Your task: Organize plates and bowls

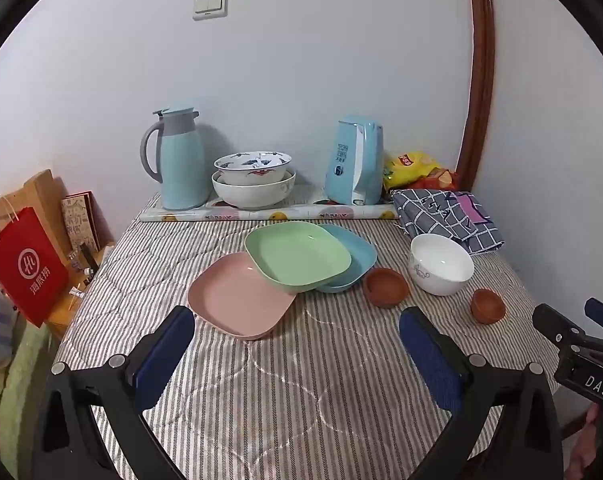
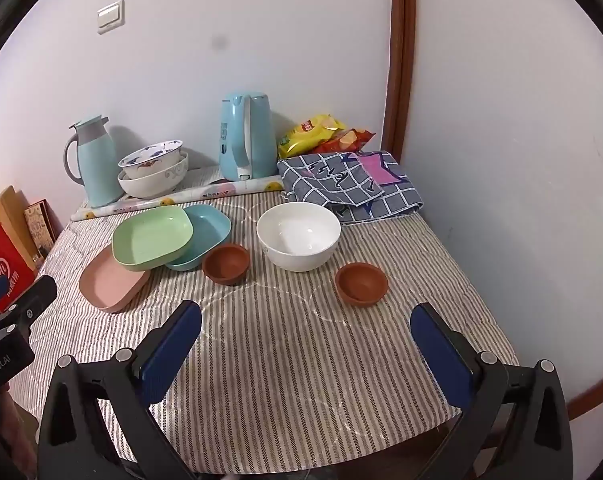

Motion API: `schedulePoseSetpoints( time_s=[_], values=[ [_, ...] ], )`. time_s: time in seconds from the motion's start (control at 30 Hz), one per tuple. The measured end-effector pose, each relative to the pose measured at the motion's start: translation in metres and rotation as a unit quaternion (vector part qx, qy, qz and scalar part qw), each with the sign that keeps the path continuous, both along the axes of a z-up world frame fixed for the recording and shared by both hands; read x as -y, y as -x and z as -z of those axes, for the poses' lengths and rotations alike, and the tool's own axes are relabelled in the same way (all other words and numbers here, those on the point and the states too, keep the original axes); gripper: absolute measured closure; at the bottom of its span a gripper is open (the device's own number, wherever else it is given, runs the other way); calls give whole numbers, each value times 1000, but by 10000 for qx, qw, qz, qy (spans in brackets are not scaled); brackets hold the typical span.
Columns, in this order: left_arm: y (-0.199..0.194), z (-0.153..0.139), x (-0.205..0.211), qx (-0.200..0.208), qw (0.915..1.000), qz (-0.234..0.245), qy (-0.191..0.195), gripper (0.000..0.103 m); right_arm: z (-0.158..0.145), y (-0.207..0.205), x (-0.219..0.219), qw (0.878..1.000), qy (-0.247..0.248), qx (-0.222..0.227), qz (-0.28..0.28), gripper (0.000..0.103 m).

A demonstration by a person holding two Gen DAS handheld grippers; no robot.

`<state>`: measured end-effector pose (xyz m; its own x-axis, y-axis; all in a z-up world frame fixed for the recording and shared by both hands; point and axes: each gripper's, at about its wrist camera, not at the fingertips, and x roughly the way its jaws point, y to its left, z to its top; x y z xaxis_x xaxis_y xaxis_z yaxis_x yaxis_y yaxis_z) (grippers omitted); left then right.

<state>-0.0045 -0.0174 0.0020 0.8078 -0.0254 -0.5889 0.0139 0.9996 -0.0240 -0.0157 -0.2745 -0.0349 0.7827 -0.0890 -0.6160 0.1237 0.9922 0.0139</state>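
On the striped tablecloth (image 1: 301,380) lie three square plates: a pink plate (image 1: 237,298) (image 2: 109,286), a green plate (image 1: 297,256) (image 2: 151,238) leaning across it, and a blue plate (image 1: 353,256) (image 2: 207,232) under the green one. To their right stand a brown bowl (image 1: 385,286) (image 2: 225,264), a white bowl (image 1: 441,264) (image 2: 297,240) and a second brown bowl (image 1: 487,306) (image 2: 361,282). My left gripper (image 1: 297,328) is open and empty, just short of the pink plate. My right gripper (image 2: 305,324) is open and empty, short of the bowls.
Along the wall stand a blue thermos jug (image 1: 177,160), two stacked patterned bowls (image 1: 253,178), a blue kettle (image 1: 355,160), snack bags (image 1: 413,168) and a folded checked cloth (image 1: 449,216). A red paper bag (image 1: 25,268) stands left of the table. The table's right edge (image 2: 497,320) is close.
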Motion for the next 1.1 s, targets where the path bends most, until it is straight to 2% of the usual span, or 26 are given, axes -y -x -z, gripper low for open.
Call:
schedulePoseSetpoints(
  time_s=[1.1],
  values=[
    [5, -3, -1, 71, 10000, 57, -30, 0, -6, 6, 2, 9999, -49, 81, 37, 0]
  ],
)
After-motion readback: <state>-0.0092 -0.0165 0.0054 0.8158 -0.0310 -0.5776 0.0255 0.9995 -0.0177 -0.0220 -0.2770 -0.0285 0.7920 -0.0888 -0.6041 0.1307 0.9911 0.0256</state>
